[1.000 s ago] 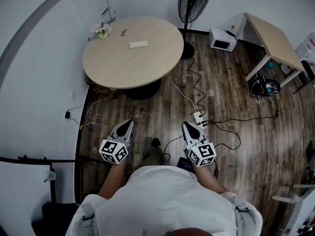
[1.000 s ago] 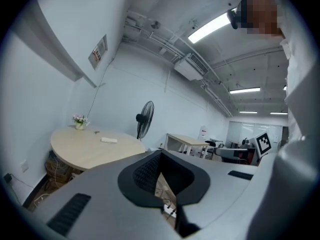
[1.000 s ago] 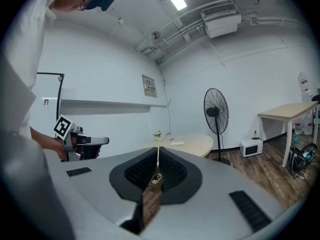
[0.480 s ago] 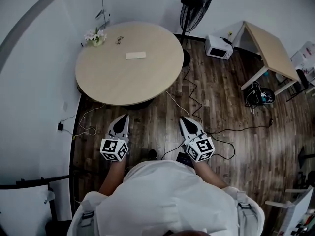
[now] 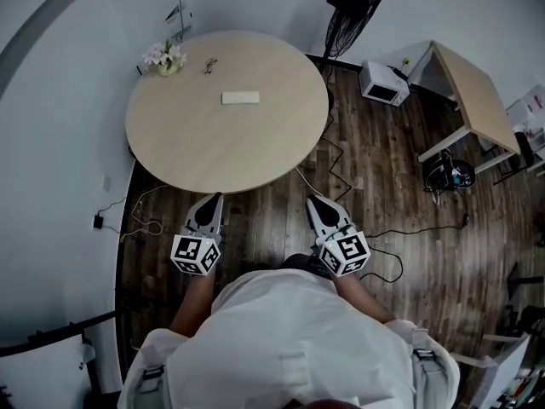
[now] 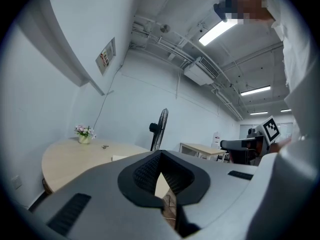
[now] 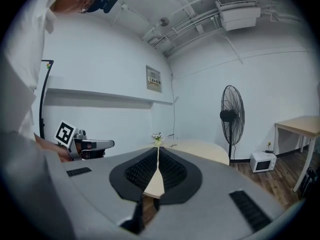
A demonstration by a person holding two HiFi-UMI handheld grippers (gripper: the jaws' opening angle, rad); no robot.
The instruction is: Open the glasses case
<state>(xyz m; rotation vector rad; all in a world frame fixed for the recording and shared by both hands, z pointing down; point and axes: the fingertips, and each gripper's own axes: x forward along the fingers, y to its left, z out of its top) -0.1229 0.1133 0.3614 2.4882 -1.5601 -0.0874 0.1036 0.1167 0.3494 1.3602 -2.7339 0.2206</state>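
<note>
The glasses case (image 5: 240,98) is a small white oblong lying flat on the round beige table (image 5: 196,143), on its far half. In the left gripper view the glasses case (image 6: 119,158) shows as a pale sliver on the table top beyond the jaws. My left gripper (image 5: 213,197) and right gripper (image 5: 312,200) are held side by side at the table's near edge, pointing toward it, well short of the case. Both are shut with nothing between the fingers. The right gripper view looks over the table (image 7: 200,151); the case is hidden there behind the jaws.
A small vase of flowers (image 5: 163,58) and a small dark object (image 5: 209,64) sit at the table's far left. A standing fan (image 5: 358,7), a microwave (image 5: 383,83) on the floor, a second table (image 5: 477,83) and loose cables (image 5: 341,156) lie to the right.
Both grippers have moved forward together with the person, from the open floor up to the table's near edge. Their jaws have stayed shut.
</note>
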